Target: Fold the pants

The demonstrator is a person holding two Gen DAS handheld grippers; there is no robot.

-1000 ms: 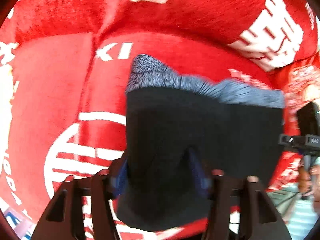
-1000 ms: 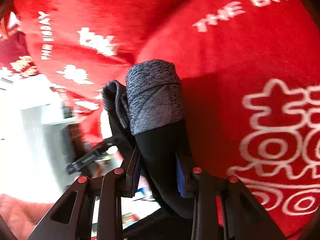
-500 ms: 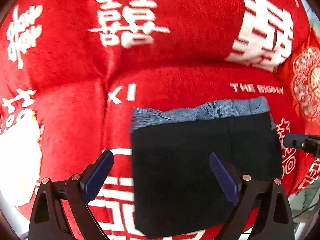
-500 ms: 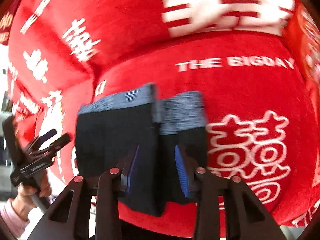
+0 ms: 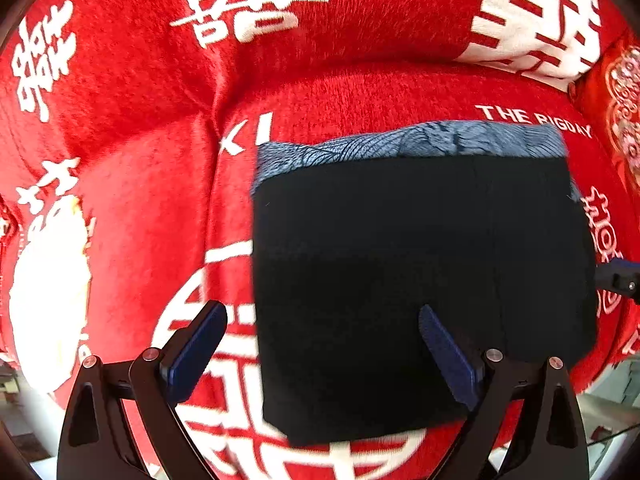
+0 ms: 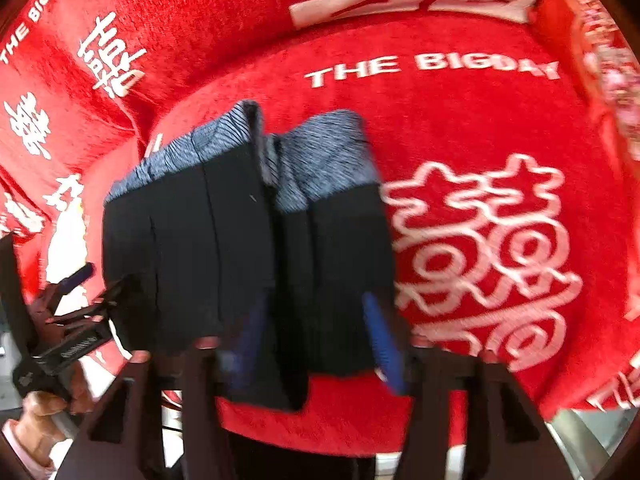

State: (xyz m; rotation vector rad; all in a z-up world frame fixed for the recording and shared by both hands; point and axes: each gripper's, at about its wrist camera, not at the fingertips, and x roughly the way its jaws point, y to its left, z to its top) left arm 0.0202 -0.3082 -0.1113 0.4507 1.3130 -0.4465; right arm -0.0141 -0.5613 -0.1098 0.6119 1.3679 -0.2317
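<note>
The folded pants (image 5: 420, 280) lie on the red blanket (image 5: 152, 200). The left gripper (image 5: 320, 344) stands spread wide, and the right gripper (image 6: 316, 340) has just been opening, pinching nothing. The right-hand flap sits loose beside the main stack, so a blue pad (image 6: 384, 340) may snag it and undo the fold.

A: Item one, position?

B: Folded pants (image 5: 420, 272), flat on the seat cushion (image 5: 160, 208) of a covered sofa; waistband (image 5: 408, 142) on the far edge, toward the backrest (image 5: 360, 12).

A: Tools?

B: Left tool (image 5: 320, 344) above the pants' near-left corner, one finger (image 5: 196, 348) over bare cushion, the other over the cloth. Right tool (image 6: 316, 336) above the near-right part, where a narrower folded section overlaps the wider one.

A: Anything beside?

B: A cushion (image 5: 620, 120) at the sofa's right end.
</note>
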